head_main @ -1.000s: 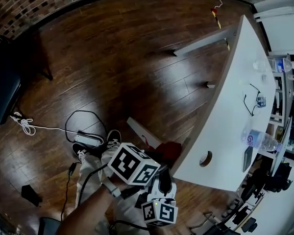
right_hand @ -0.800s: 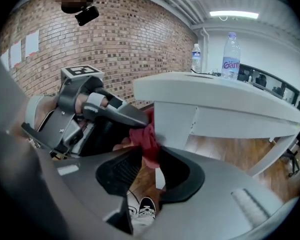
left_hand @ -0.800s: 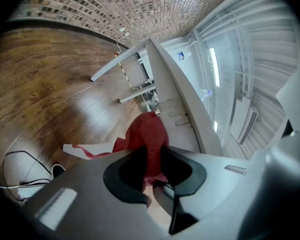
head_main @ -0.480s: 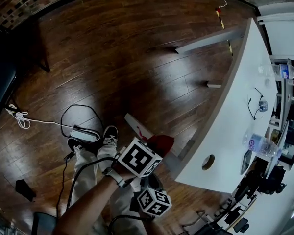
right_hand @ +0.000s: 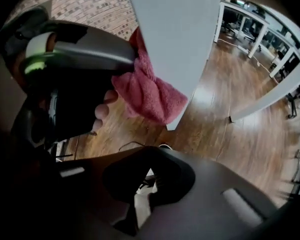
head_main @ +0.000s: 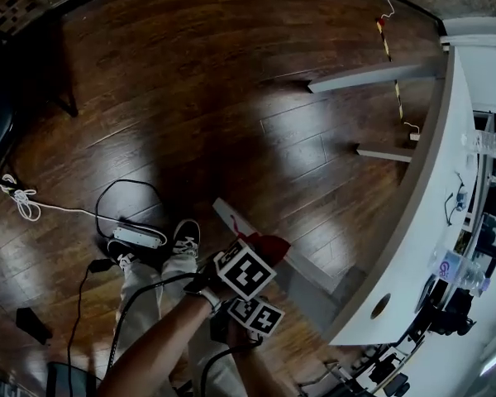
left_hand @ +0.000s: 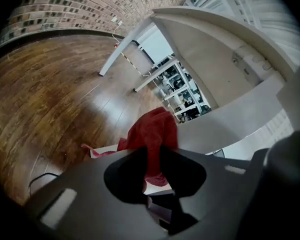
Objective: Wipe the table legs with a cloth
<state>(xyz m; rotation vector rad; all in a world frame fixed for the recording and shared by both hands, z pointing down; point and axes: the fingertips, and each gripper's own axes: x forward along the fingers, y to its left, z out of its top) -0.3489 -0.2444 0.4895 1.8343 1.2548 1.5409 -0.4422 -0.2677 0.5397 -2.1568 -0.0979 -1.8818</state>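
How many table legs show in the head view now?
3. One far leg at the top, a second leg just below it, and the near leg with the red cloth against it. A fourth may be hidden under the tabletop.

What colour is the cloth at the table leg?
Red cloth, plain, no pattern; clearest in the right gripper view, against the pale table leg.

Left gripper (left_hand: 152, 160) tilts downward, its jaws having just been closing, red cloth (left_hand: 152, 129) pinched between them. Right gripper (right_hand: 141, 185) points steeply down, jaws together, empty.
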